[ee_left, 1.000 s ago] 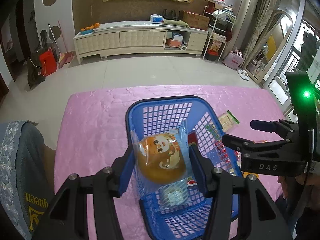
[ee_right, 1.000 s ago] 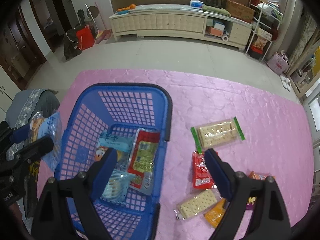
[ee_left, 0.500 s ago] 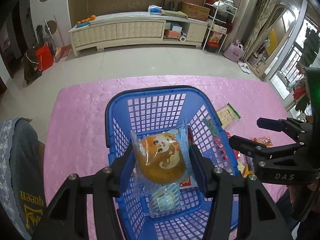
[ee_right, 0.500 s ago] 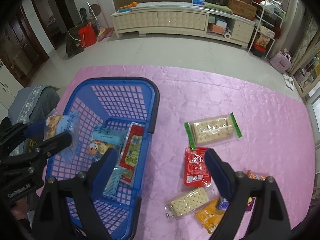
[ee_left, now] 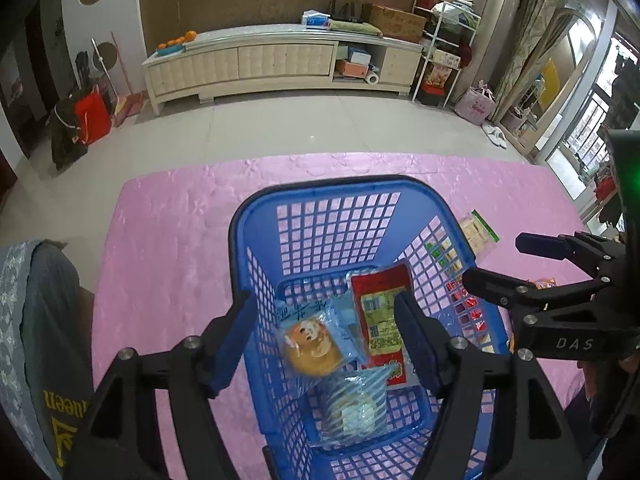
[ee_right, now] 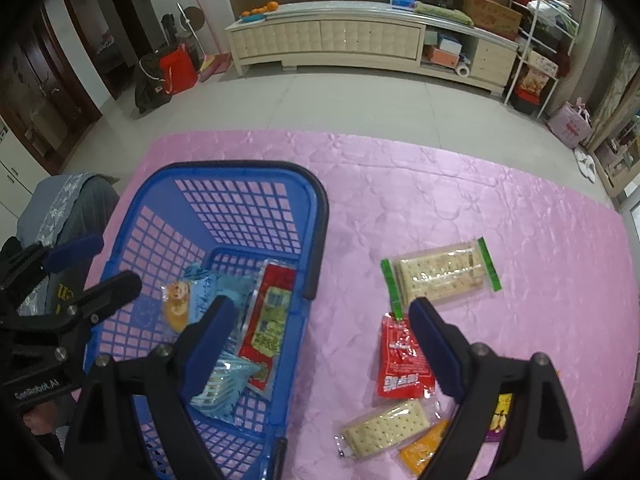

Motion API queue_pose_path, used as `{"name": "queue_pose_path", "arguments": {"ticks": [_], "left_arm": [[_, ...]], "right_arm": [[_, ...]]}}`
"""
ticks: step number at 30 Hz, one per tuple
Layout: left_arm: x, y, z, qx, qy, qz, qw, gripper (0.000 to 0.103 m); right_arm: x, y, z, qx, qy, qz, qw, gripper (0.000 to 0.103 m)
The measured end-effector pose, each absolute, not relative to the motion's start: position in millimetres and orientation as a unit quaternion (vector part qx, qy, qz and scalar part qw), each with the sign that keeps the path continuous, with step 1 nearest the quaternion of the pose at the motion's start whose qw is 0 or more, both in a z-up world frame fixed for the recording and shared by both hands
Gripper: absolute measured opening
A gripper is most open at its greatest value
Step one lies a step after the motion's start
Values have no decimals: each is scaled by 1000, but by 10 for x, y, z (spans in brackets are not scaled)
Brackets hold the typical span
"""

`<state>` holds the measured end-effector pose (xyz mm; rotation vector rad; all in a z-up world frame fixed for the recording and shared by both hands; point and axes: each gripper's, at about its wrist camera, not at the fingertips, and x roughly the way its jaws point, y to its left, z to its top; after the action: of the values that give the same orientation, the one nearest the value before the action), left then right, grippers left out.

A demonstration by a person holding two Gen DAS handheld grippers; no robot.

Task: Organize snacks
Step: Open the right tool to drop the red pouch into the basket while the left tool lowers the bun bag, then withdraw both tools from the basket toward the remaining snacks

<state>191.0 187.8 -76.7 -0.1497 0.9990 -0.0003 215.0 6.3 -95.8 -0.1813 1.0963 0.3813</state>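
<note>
A blue mesh basket (ee_left: 336, 186) stands on the pink table. My left gripper (ee_left: 322, 304) hovers over it, its jaws opening, nothing pressed between the pads. Below it an orange cartoon cake packet (ee_left: 316, 344) lies on the basket floor, beside a red packet (ee_left: 380, 312) and a clear striped packet (ee_left: 356, 408). My right gripper (ee_right: 322, 306) is open and empty, above the cloth just right of the basket (ee_right: 240, 166). Loose on the table lie a red sachet (ee_right: 402, 364), a green-edged cracker pack (ee_right: 440, 274), a smaller cracker pack (ee_right: 384, 426) and an orange packet (ee_right: 424, 448).
The pink tablecloth (ee_right: 520, 220) ends at the far side over a tiled floor. A person's grey garment (ee_left: 36, 320) sits at the table's left edge. A purple-and-yellow packet (ee_right: 500, 416) is partly hidden behind my right finger.
My left gripper's jaws have spread and the cake packet has dropped from between them onto the basket floor. The left gripper has sunk slightly over the basket. The right gripper stays open.
</note>
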Motion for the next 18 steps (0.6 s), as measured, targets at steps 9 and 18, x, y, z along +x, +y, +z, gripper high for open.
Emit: {"name": "queue_pose_path", "arguments": {"ticks": [9, 18], "left_arm": [[1744, 1865, -653, -79, 472, 4, 878, 69], [1477, 1634, -398, -75, 455, -2, 887, 72]], "right_arm": [[1959, 44, -850, -78, 517, 186, 832, 91], [1691, -182, -613, -58, 507, 189, 839, 91]]}}
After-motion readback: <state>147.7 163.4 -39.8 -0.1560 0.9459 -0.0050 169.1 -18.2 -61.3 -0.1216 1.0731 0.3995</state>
